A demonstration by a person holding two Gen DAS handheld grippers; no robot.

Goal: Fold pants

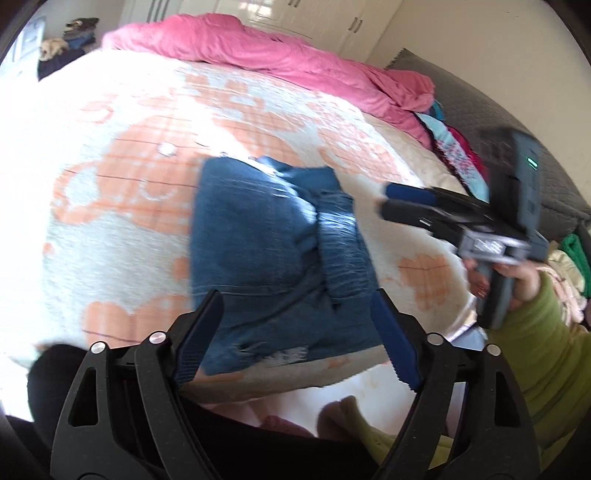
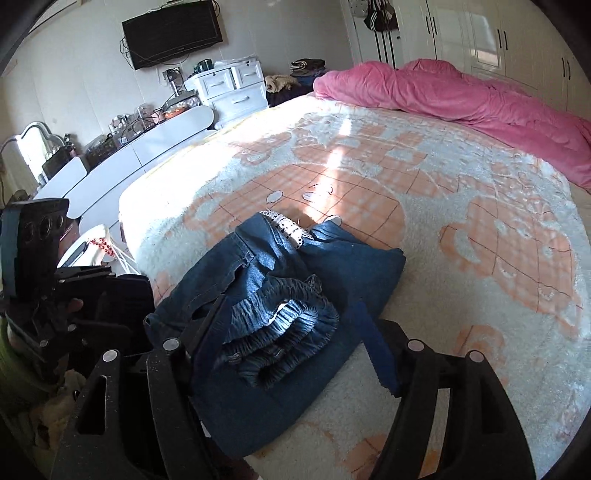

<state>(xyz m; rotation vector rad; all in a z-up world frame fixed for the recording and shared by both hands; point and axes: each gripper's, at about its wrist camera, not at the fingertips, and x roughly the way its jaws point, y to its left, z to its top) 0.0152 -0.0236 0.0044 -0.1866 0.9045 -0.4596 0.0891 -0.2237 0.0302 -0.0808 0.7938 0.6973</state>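
**Basically done: folded jeans, both grippers let go**

Honestly, starting big: bed (image 2: pixel 480 206) fills both views, fuzzy cream-and-peach blanket on top, pink duvet (image 2: pixel 461 92) bunched along the upper right of the right wrist view. White dresser (image 2: pixel 229 88) and wall TV (image 2: pixel 171 33) in the upper left there.

Then the pants (image 2: pixel 280 295): blue denim, already folded into a chunky bundle, lying on the blanket near the bed's front edge. Dead centre in the left wrist view, lower centre in the right wrist view. Elastic gathered waistband (image 2: pixel 288 325) on top, bit of white lace trim (image 2: pixel 286 227) poking out at the far end.

Handling guess: thick denim, soft but with some body, fairly heavy for cloth, not slippery, nothing fragile. Should hold a crease okay, though the ruched waistband looks springy and likely to pop the fold open. Best places to pinch: the two near corners of the bundle, catching all layers at once, not just the top flap.

Left gripper (image 1: pixel 295 328): spread wide, nothing pinched, pads either side of the bundle's near edge in the picture. Right gripper (image 2: pixel 295 336): same deal, released, framing the waistband, no squeeze visible.
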